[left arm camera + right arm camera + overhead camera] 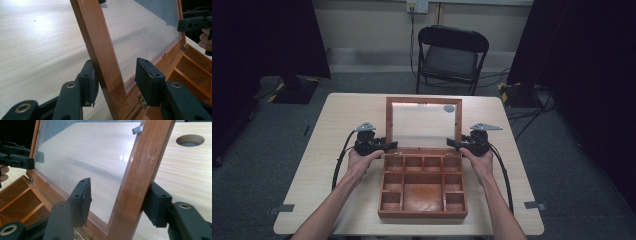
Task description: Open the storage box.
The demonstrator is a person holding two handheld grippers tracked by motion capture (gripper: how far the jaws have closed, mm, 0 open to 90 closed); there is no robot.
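Wooden box [422, 187] lid [423, 124] stands raised, left gripper [382, 145] and right gripper [458, 144] jaws open astride its side rails

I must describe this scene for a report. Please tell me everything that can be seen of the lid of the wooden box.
The lid is a reddish-brown wooden frame around a clear pane, through which the table shows. It stands open, nearly upright, hinged with small metal hinges to the back edge of the wooden box. The left hand-held gripper and the right hand-held gripper each straddle one side bar, jaws open, one pad near or against the wood.
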